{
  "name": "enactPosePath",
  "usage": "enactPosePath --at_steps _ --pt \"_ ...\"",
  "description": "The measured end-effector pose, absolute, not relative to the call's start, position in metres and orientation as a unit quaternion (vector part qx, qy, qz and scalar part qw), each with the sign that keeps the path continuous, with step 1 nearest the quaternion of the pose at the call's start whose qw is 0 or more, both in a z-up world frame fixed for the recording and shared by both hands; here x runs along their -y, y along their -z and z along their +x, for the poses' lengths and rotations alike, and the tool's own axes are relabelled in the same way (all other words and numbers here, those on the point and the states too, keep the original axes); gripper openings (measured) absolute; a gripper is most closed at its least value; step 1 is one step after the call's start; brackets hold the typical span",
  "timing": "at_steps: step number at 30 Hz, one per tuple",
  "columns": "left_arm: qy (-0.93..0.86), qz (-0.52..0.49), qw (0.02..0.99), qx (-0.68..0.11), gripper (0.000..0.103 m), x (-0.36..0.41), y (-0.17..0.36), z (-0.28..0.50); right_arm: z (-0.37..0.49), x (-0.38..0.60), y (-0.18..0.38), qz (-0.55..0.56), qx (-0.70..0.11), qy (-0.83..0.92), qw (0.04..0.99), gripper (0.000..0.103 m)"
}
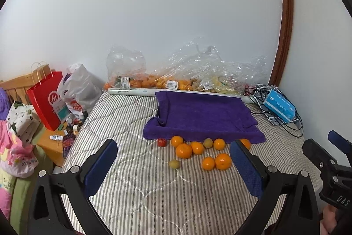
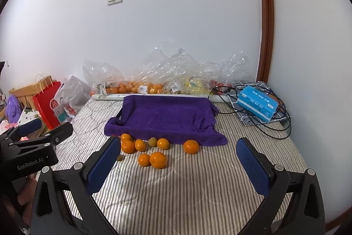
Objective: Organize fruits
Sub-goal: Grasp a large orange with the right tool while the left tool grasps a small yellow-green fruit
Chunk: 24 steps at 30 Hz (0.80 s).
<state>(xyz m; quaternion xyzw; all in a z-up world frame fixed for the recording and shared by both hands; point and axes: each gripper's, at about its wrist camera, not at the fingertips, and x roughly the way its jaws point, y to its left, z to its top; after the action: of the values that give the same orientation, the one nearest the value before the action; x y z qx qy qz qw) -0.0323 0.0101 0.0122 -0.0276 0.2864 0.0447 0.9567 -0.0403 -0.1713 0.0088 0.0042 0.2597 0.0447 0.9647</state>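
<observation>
Several oranges (image 1: 184,150) (image 2: 158,160) lie loose on the striped mattress, just in front of a tray draped in a purple towel (image 1: 204,116) (image 2: 167,116). Among them are two greenish-brown fruits (image 1: 174,163) (image 2: 152,141) and one small red fruit (image 1: 162,142). One orange (image 2: 191,146) sits apart to the right. My left gripper (image 1: 173,147) hovers open and empty, short of the fruit. My right gripper (image 2: 178,140) is open and empty too, beside the left one (image 2: 33,131). In the right wrist view its left finger (image 2: 103,166) hides part of one green fruit.
Clear plastic bags of oranges and other fruit (image 1: 154,80) line the wall behind a paper roll (image 1: 132,92). A blue tissue pack (image 1: 279,108) and black cables (image 2: 275,131) lie at the back right. A red paper bag (image 1: 47,100) and clutter stand off the mattress's left edge.
</observation>
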Motion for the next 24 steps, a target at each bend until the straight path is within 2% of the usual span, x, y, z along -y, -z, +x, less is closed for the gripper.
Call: enactPosePath --at_steps 7,14,19,24 --pt "-0.040 -0.017 0.956 -0.290 0.102 -0.009 -0.005 -0.014 -0.023 0.171 0.001 -0.015 -0.264 -0.025 0.964 0.103" --pt "-0.035 -0.024 0.948 -0.316 0.102 -0.022 0.026 0.020 0.002 0.178 0.026 -0.007 -0.278 -0.046 0.960 0.103" --pt "-0.044 -0.027 0.937 -0.346 0.102 -0.037 0.051 0.047 0.035 0.182 0.058 -0.005 -0.302 -0.044 0.952 0.103" --pt "-0.050 -0.035 0.925 -0.374 0.096 -0.053 0.082 0.073 0.071 0.184 0.095 -0.004 -0.350 -0.056 0.935 0.100"
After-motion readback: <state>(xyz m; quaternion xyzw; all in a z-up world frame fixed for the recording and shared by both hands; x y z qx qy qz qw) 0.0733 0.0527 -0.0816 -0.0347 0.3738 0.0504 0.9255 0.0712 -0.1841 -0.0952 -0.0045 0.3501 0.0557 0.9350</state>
